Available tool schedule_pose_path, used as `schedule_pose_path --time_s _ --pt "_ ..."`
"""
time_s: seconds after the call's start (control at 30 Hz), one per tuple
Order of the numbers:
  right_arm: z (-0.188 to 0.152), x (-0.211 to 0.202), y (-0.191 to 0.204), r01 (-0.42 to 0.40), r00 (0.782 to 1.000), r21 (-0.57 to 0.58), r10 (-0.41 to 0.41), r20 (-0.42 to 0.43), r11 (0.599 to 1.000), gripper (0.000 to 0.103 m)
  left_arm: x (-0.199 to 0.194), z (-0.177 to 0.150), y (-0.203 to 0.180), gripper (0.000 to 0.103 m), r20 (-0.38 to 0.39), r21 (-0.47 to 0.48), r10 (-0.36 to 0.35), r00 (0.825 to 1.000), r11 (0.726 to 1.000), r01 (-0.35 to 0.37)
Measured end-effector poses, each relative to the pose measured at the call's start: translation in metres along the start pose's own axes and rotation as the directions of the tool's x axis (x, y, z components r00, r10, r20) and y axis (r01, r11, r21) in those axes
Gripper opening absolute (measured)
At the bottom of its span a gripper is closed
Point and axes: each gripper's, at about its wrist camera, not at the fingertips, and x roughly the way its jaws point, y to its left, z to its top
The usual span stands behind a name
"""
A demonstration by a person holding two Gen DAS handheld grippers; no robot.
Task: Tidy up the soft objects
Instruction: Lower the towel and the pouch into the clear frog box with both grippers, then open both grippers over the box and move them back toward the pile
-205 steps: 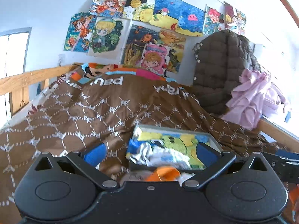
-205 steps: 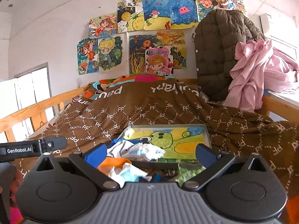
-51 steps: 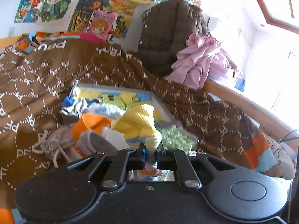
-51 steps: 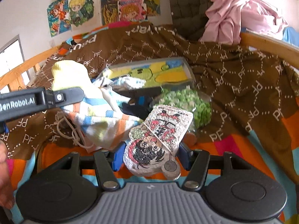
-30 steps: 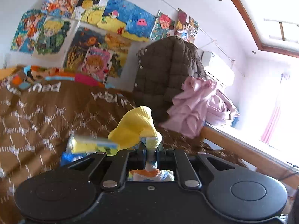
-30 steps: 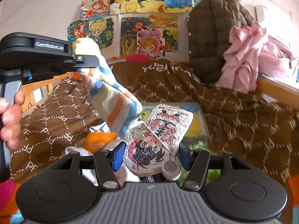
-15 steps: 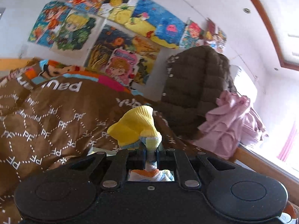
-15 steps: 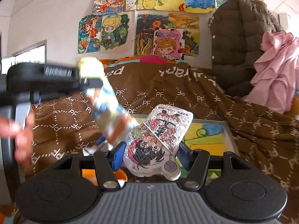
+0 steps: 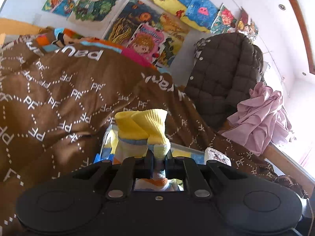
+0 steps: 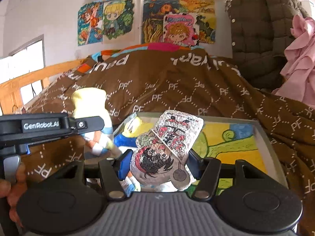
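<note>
My left gripper (image 9: 158, 158) is shut on a yellow striped sock (image 9: 143, 127), which stands up between its fingers above the near left corner of the grey tray (image 9: 105, 137). In the right wrist view the left gripper (image 10: 86, 124) shows at the left with the sock (image 10: 92, 118) hanging from it. My right gripper (image 10: 155, 161) is shut on a white cartoon-print pouch (image 10: 167, 141), held over the tray (image 10: 263, 137), whose bottom has a yellow and green picture. The pouch's corner (image 9: 216, 155) shows in the left wrist view.
A brown patterned quilt (image 10: 177, 82) covers the bed around the tray. A brown padded jacket (image 9: 222, 74) and pink cloth (image 9: 259, 116) hang at the right. A wooden bed rail (image 10: 29, 78) runs along the left. Blue and white clothes (image 10: 126, 137) lie in the tray's left end.
Both grippers have come down and forward toward the tray, keeping their holds. The sock has swung lower over the tray's left end, and the tray fills more of the right wrist view.
</note>
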Motion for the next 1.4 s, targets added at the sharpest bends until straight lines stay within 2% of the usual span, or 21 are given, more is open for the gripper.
schedule_pose_path --time_s 0.17,0.4,0.67,0.8,0.9,1.0,1.07,1.2,1.27,1.4 --pt "-0.005 0.013 0.001 -0.007 0.999 -0.003 0.007 -0.038 1.000 0.063 0.012 -0.007 0.009 0.011 -0.040 -0.010 0.014 0.999 1.000 -0.014" --pt "-0.006 0.026 0.001 -0.014 0.997 0.017 0.015 -0.077 1.000 0.063 0.030 -0.016 0.015 0.012 -0.157 -0.006 0.043 0.987 0.999 -0.045" --pt "-0.009 0.033 -0.003 -0.008 0.994 0.031 0.012 -0.109 0.999 0.063 0.038 -0.024 0.010 0.014 -0.210 0.052 0.082 0.974 0.996 -0.073" --pt "-0.009 0.031 -0.006 0.001 0.994 0.039 0.004 -0.105 0.999 0.063 0.039 -0.024 0.011 0.017 -0.220 0.038 0.082 0.972 0.996 -0.075" --pt "-0.009 0.030 -0.008 0.009 0.995 0.043 -0.005 -0.103 0.999 0.064 0.039 -0.024 0.013 0.025 -0.218 0.027 0.079 0.973 0.997 -0.075" --pt "-0.009 0.030 -0.009 0.020 0.994 0.038 -0.016 -0.104 0.999 0.067 0.038 -0.023 0.014 0.038 -0.211 0.014 0.077 0.974 0.997 -0.076" --pt "-0.009 0.028 -0.009 0.028 0.995 0.036 -0.024 -0.099 0.999 0.072 0.037 -0.023 0.014 0.056 -0.211 0.006 0.085 0.974 0.996 -0.086" --pt "-0.006 0.023 -0.011 0.043 0.995 0.032 -0.040 -0.091 0.999 0.078 0.036 -0.020 0.015 0.064 -0.216 -0.020 0.111 0.970 0.993 -0.118" --pt "-0.006 0.020 -0.012 0.053 0.995 0.031 -0.050 -0.083 0.998 0.081 0.035 -0.019 0.014 0.073 -0.210 -0.018 0.130 0.969 0.990 -0.137" --pt "-0.003 0.013 -0.014 0.072 0.995 0.029 -0.069 -0.073 0.997 0.085 0.032 -0.017 0.011 0.074 -0.202 -0.021 0.145 0.969 0.988 -0.152"
